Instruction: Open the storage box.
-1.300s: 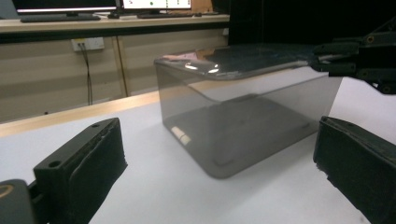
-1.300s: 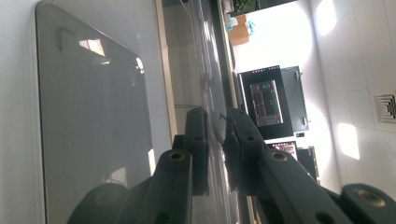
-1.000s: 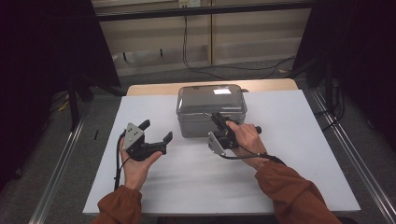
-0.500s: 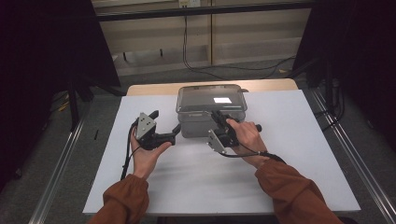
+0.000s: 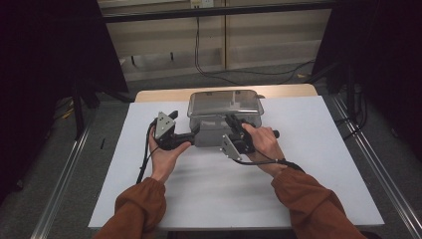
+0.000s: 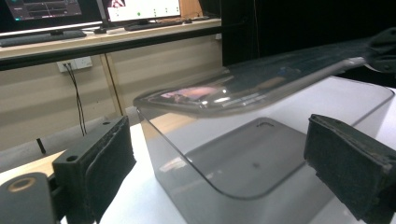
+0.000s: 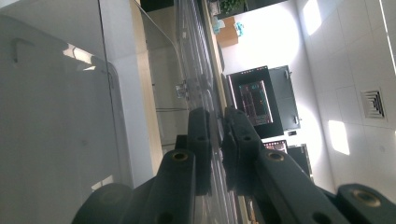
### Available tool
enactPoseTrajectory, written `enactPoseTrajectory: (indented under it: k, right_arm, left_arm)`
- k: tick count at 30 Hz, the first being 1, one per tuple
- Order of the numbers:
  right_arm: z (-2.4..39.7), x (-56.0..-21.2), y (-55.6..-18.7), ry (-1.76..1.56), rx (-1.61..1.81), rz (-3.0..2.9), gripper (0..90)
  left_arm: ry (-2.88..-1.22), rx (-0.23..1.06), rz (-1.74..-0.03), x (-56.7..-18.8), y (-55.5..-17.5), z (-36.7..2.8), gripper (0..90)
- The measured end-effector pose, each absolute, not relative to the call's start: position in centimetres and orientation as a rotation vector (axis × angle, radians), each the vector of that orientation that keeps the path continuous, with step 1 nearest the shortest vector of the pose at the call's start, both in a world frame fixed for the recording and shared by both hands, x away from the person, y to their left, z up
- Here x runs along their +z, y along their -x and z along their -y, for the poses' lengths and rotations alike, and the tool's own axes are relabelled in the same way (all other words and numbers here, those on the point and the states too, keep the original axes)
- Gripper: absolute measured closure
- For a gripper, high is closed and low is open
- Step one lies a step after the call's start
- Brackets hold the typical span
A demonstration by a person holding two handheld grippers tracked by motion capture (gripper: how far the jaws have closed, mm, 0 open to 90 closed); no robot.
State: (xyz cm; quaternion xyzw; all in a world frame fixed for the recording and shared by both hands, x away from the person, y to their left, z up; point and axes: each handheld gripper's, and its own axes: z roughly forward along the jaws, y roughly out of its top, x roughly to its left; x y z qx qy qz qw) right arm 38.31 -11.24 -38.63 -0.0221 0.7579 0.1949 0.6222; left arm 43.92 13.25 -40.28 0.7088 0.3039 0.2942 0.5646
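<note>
the clear plastic container sat at the far middle of the white table top, its lid lifted at the near edge. the right gripper had its jaws together, clamped on the thin rim of that lid; in the right gripper view the lid's edge ran straight between the two black jaws, with the container's clear wall to one side of them and open room on the other.

the left gripper was at the container's left end, jaws wide apart and just then narrowing a little. in the left gripper view the rounded corner of the container stood between the two pads, well forward of them, neither pad touching it; a gap was left on each side. the lid hung tilted above the jaws, its overhanging lip nearest them.

around both grippers the table top was bare, with free room on the near side and to either outer side of the jaws. the far side was closed off by the container itself.

the left gripper's jaw tips were hard to make out from above, dark against the container wall. the right pad in the left gripper view was cut off by the frame edge. the container's inside looked empty, though reflections blurred it.
</note>
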Motion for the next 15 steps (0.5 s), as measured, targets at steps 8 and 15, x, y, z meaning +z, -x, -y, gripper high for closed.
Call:
enactPoseTrajectory:
  k: [8, 15]
  right_arm:
    - [11.2, -38.5, -38.4, 0.057, 0.443, -1.736, 82.5]
    - [11.2, -38.5, -38.4, 0.053, 0.443, -1.734, 82.5]
  left_arm:
    - [-1.677, 0.712, -0.738, -40.8, -45.4, -12.7, 9.2]
    - [-1.657, 0.705, -0.720, -40.7, -46.0, -11.9, 12.7]
